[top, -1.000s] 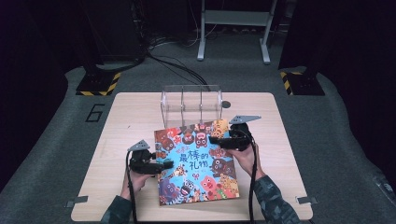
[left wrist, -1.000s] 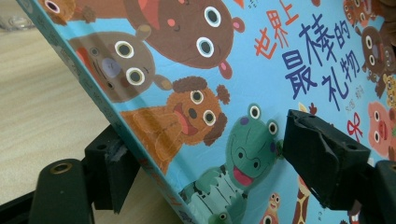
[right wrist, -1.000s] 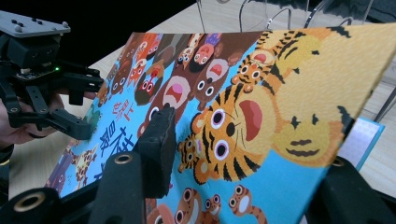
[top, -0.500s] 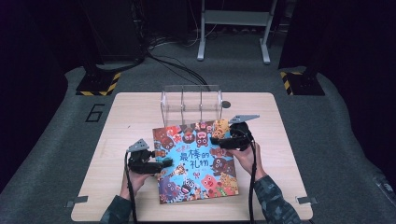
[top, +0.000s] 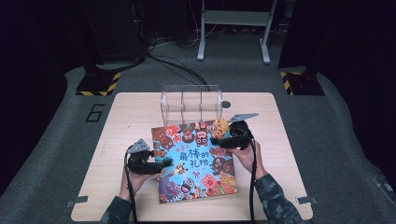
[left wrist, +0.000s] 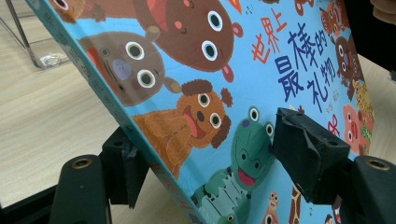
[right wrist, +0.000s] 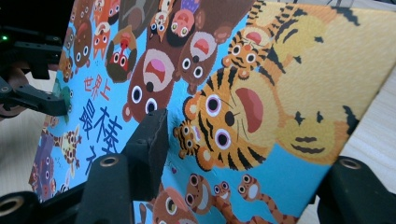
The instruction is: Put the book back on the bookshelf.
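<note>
A picture book (top: 196, 161) with a blue cover, cartoon animals and a Chinese title lies tilted at the middle of the wooden table (top: 126, 116). My left gripper (top: 161, 163) is shut on the book's left edge. In the left gripper view one jaw sits under the book (left wrist: 187, 70) and the other on the cover, with the left gripper (left wrist: 208, 144) clamped. My right gripper (top: 218, 141) is shut on the book's right side. In the right gripper view the right gripper (right wrist: 252, 163) pinches the book (right wrist: 261, 70) near a tiger picture.
A clear acrylic rack (top: 191, 100) with dividers stands just behind the book, and its foot (left wrist: 32, 46) appears in the left gripper view. A small dark disc (top: 226, 104) lies beside it. Bare tabletop flanks the book on both sides. The left gripper (right wrist: 37, 100) appears far off.
Both grippers keep their hold on the book. The book and hands have barely shifted.
</note>
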Available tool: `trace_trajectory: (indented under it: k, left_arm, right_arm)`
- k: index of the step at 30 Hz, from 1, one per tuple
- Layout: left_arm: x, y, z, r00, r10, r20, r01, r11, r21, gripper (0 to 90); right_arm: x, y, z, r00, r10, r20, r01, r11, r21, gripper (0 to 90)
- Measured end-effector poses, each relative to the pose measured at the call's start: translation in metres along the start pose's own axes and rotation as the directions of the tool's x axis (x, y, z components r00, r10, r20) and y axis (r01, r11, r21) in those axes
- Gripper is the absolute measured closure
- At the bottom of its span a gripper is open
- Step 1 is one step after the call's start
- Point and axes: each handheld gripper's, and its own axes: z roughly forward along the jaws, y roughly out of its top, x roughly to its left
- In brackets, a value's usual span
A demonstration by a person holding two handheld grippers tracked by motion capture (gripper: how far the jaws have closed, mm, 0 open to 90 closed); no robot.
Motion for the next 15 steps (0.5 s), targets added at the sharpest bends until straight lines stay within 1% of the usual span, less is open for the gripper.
trace_trajectory:
  k: [1,2,4,5,6,8,9,12,13,14,15]
  left_arm:
    - [-0.0011,0.0011,-0.0008,1.0,0.008,-0.004,-0.008,1.0,0.005,30.1]
    - [-0.0008,0.0018,-0.0012,0.9998,0.018,-0.003,-0.018,0.9998,0.008,30.2]
    - [-0.0019,0.0022,-0.0012,0.9999,0.012,-0.007,-0.012,0.9999,0.009,30.2]
    - [-0.0016,0.0037,-0.0017,0.9994,0.031,-0.015,-0.031,0.9995,0.007,30.2]
    - [-0.0023,0.0046,-0.0024,0.9992,0.036,-0.019,-0.035,0.9993,0.008,30.2]
    - [-0.0026,0.0052,-0.0033,0.999,0.039,-0.022,-0.039,0.9992,0.011,30.3]
    - [-0.0031,0.0053,-0.0033,0.9987,0.043,-0.028,-0.043,0.9991,0.008,30.3]
    - [-0.0038,0.0052,-0.0036,0.9988,0.041,-0.026,-0.04,0.9991,0.009,30.3]
    - [-0.0035,0.006,-0.0038,0.9976,0.061,-0.034,-0.06,0.9981,0.007,30.3]
    - [-0.0035,0.006,-0.0038,0.9976,0.061,-0.034,-0.06,0.9981,0.007,30.3]
    - [-0.0043,0.0059,-0.0038,0.9977,0.057,-0.037,-0.057,0.9984,0.004,30.3]
  right_arm:
    - [0.0001,0.0005,-0.0007,0.9999,-0.011,0.004,0.011,1.0,0.009,40.8]
    - [0.0001,0.0008,-0.0011,0.9999,-0.012,0.003,0.012,1.0,0.012,40.8]
    - [0.0004,0.001,-0.0015,0.9999,-0.012,0.002,0.012,1.0,0.013,40.8]
    - [0.0015,0.0022,-0.0021,0.9999,-0.01,0.009,0.01,1.0,0.011,40.8]
    - [0.0014,0.0026,-0.0022,0.9998,-0.018,0.007,0.018,1.0,0.009,40.8]
    - [0.0019,0.0038,-0.0031,0.9997,-0.021,0.012,0.021,1.0,0.017,40.8]
    - [0.0025,0.0043,-0.0031,0.9998,-0.014,0.014,0.014,1.0,0.02,40.8]
    - [0.0018,0.0047,-0.0025,0.9998,-0.017,0.009,0.017,1.0,0.017,40.7]
    - [0.0005,0.0049,-0.0025,0.9997,-0.025,0.005,0.025,0.999,0.022,40.8]
    - [0.0005,0.0049,-0.0025,0.9997,-0.025,0.005,0.025,0.999,0.022,40.8]
    - [0.0002,0.0056,-0.0027,0.9993,-0.037,0.006,0.037,0.999,0.027,40.8]
